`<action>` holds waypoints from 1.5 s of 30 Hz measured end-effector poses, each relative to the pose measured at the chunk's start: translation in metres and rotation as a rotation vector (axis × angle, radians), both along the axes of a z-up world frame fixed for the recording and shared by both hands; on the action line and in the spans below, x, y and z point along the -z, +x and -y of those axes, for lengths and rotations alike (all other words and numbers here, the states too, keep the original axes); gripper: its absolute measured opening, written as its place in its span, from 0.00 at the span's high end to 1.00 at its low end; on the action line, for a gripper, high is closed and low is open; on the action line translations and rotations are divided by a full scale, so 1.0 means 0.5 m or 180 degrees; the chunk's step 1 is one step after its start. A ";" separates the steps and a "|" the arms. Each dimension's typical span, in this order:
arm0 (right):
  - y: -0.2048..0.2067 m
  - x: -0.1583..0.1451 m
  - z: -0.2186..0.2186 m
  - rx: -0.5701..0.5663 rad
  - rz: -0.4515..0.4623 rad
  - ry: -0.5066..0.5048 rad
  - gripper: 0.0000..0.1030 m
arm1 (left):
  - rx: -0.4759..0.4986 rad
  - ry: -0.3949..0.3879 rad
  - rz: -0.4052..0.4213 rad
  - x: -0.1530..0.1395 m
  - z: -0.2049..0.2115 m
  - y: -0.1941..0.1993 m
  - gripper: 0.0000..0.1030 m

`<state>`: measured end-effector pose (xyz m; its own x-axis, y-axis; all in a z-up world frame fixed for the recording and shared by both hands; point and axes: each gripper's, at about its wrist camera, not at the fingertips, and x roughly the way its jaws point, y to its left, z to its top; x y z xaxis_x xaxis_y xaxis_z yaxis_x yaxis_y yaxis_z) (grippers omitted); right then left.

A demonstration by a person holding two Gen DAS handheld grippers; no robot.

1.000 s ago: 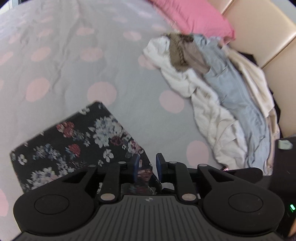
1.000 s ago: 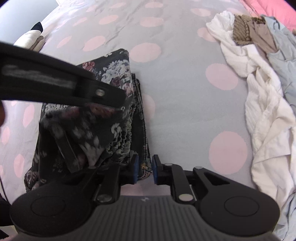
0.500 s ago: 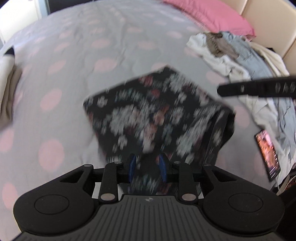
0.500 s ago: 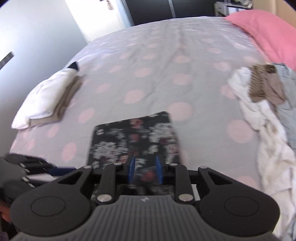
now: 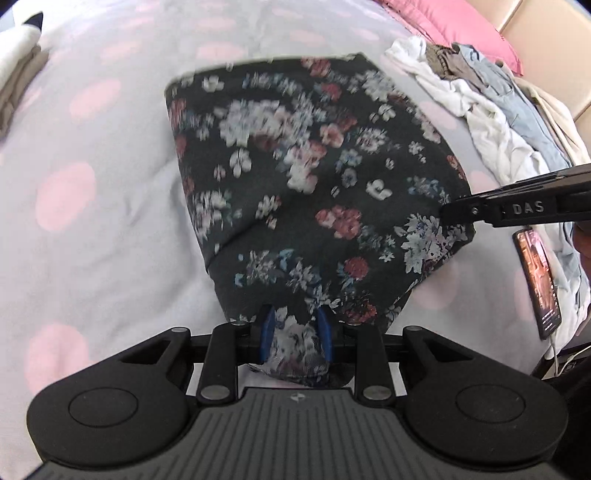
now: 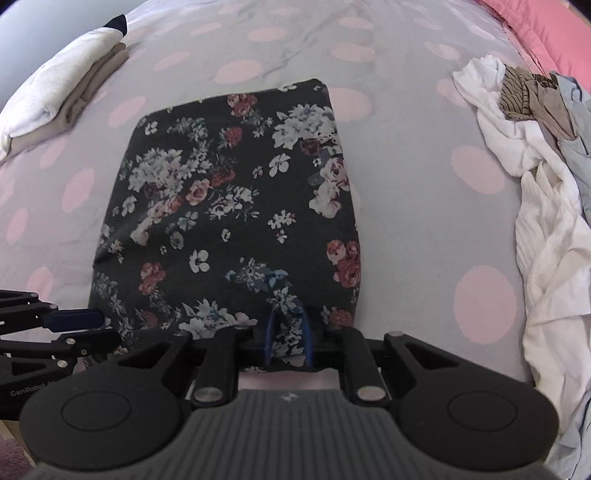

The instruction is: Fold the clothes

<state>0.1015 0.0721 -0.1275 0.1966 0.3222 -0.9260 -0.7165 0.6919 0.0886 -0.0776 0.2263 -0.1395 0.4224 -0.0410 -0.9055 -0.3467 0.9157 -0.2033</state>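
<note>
A dark floral garment [image 5: 314, 177] lies folded in a rough rectangle on the grey, pink-dotted bedsheet [image 5: 92, 206]. My left gripper [image 5: 295, 330] is shut on a bunch of fabric at the garment's near edge. In the right wrist view, the floral garment [image 6: 229, 206] lies flat, and my right gripper [image 6: 289, 332] is closing its jaws with a fold of the near edge pinched between the blue pads. The right gripper [image 5: 480, 212] reaches the garment's right corner in the left wrist view. The left gripper [image 6: 74, 319] shows at the near left corner.
A heap of unfolded white, blue and brown clothes [image 6: 535, 177] lies along the right side of the bed. A folded stack [image 6: 62, 85] sits at the far left. A pink pillow [image 5: 461, 22] and a beige headboard [image 5: 554, 44] are behind, and a lit phone [image 5: 535, 280] lies at the right.
The left gripper swung across and down with the fabric, and the garment now lies as a flatter folded rectangle. Both views sit lower and closer to it. The right gripper's pads stand narrower.
</note>
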 end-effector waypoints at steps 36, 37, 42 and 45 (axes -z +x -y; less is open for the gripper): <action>-0.411 0.022 -0.181 -0.2050 0.1167 -0.0155 0.62 | 0.0361 0.0141 -0.0086 -0.096 -0.195 0.025 0.68; -0.410 0.031 -0.182 -0.2063 0.1163 -0.0215 0.62 | 0.0366 0.0129 -0.0089 -0.092 -0.203 0.041 0.68; -0.417 0.059 -0.189 -0.2144 0.1164 -0.0469 0.63 | 0.0301 0.0023 -0.0159 -0.057 -0.252 0.115 0.68; -0.425 0.065 -0.190 -0.2207 0.1135 -0.0539 0.72 | 0.0203 -0.0098 -0.0113 -0.040 -0.285 0.155 0.68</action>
